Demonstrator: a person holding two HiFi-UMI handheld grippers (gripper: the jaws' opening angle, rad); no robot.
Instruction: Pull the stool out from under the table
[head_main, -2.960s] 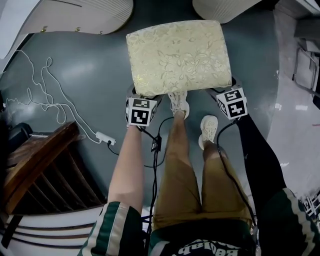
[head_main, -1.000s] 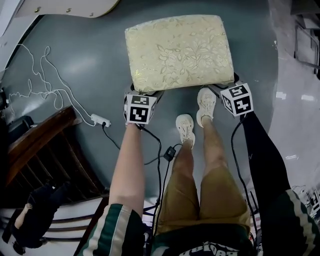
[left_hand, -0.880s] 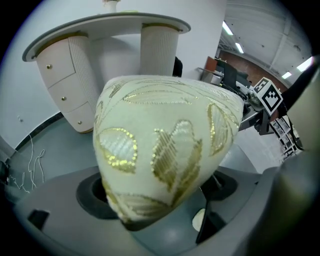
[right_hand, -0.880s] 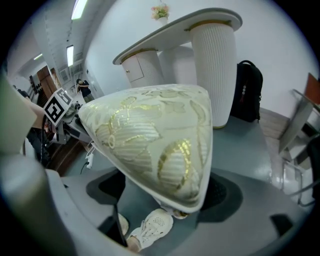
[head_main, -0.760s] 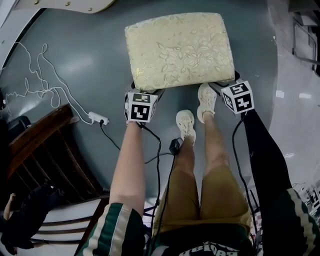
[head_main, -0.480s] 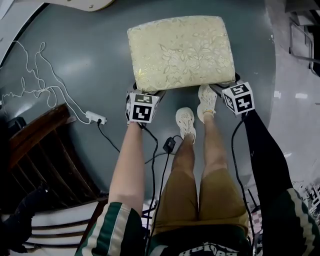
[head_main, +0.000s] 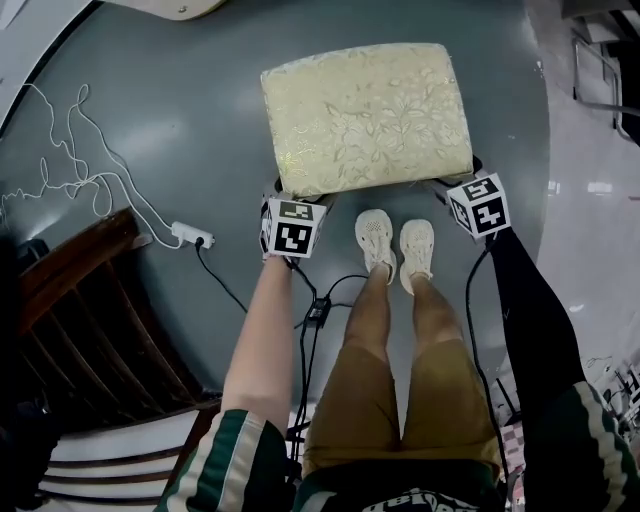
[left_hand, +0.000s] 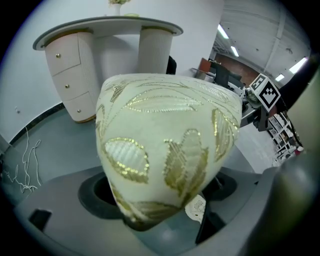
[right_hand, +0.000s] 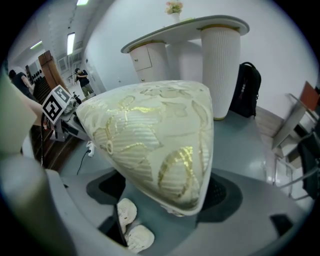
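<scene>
The stool (head_main: 368, 115) has a cream cushion with gold leaf pattern and stands on the grey floor, out from the white table (head_main: 180, 8) at the top edge. My left gripper (head_main: 288, 195) is shut on its near left corner, my right gripper (head_main: 445, 182) on its near right corner. In the left gripper view the cushion corner (left_hand: 165, 145) fills the space between the jaws of the left gripper (left_hand: 155, 225). The right gripper view shows the same for the other corner (right_hand: 155, 140) and the right gripper (right_hand: 175, 210).
The person's two pale shoes (head_main: 378, 235) stand side by side just behind the stool. A dark wooden chair (head_main: 80, 320) is at the left, with a white cable and power strip (head_main: 190, 237) on the floor. A black backpack (right_hand: 248, 90) leans by the table's ribbed pedestal (right_hand: 220, 65).
The stool has come back with both grippers, farther from the table, which has almost left the head view. The person's feet have stepped back and now stand together.
</scene>
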